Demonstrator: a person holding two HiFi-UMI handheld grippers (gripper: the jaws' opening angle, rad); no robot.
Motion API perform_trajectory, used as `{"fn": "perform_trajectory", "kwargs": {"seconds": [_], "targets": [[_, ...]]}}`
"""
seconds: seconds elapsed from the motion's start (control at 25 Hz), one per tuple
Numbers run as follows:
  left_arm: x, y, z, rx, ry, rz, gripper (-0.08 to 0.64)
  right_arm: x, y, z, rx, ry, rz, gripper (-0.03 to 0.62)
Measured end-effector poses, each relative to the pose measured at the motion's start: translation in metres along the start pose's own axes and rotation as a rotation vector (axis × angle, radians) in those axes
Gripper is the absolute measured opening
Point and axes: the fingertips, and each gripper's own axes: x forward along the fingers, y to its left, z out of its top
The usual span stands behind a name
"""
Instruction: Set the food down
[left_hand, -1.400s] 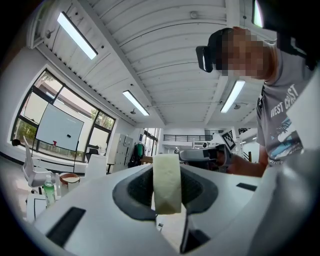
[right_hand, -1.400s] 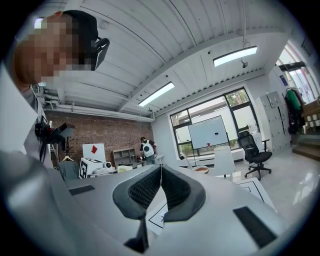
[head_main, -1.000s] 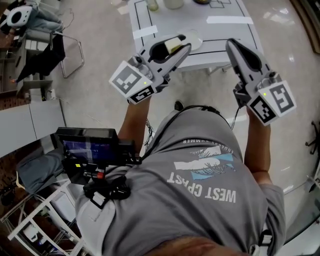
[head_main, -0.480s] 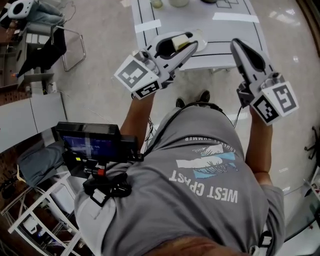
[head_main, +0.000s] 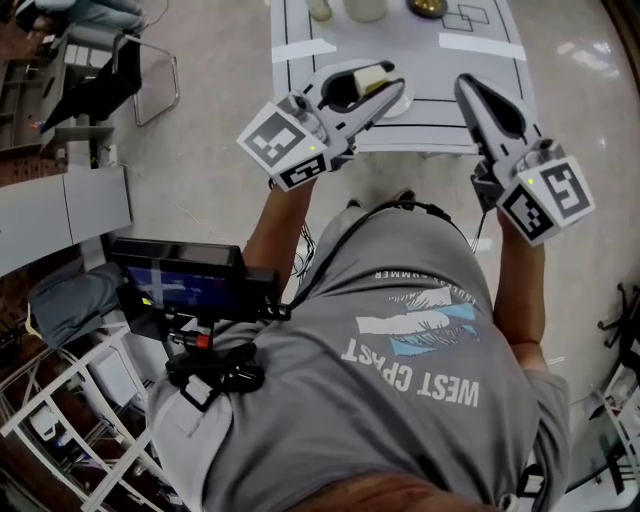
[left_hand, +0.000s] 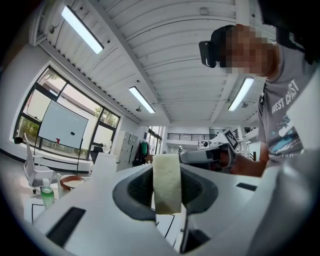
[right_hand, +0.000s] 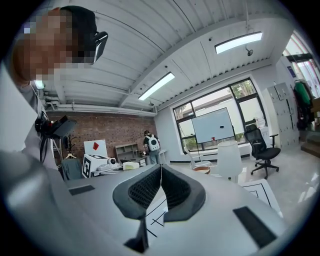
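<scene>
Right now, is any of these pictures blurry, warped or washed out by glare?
Head view: sharp and evenly lit, with soft glare streaks on the shiny floor. Left gripper view: strong fisheye bending with dark corners; the ceiling lights blow out white, but the pale food clamped in the left gripper is clear. Right gripper view: same fisheye bend, bright window, shut right gripper sharp.
</scene>
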Motion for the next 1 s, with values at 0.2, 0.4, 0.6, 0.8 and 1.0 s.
{"fn": "perform_trajectory", "kwargs": {"seconds": [0.2, 0.4, 0.6, 0.8, 1.0], "targets": [[0.010, 0.008, 0.008, 0.017, 0.010, 0.038, 0.100, -0.001, -0.011, 0.006, 0.007, 0.011, 0.025, 0.006], [0.005, 0.028, -0.006, -0.002, 0.050, 0.046, 0.100, 0.015, -0.016, -0.007, 0.044, 0.020, 0.022, 0.006], [0.009, 0.053, -0.020, -0.019, 0.082, 0.020, 0.100, 0.035, -0.029, -0.015, 0.058, 0.042, -0.015, 0.006], [0.011, 0.083, -0.031, -0.037, 0.103, -0.028, 0.100, 0.054, -0.046, -0.021, 0.066, 0.057, -0.090, 0.006], [0.006, 0.117, -0.032, -0.045, 0.117, -0.083, 0.100, 0.088, -0.049, -0.022, 0.072, 0.063, -0.142, 0.006]]}}
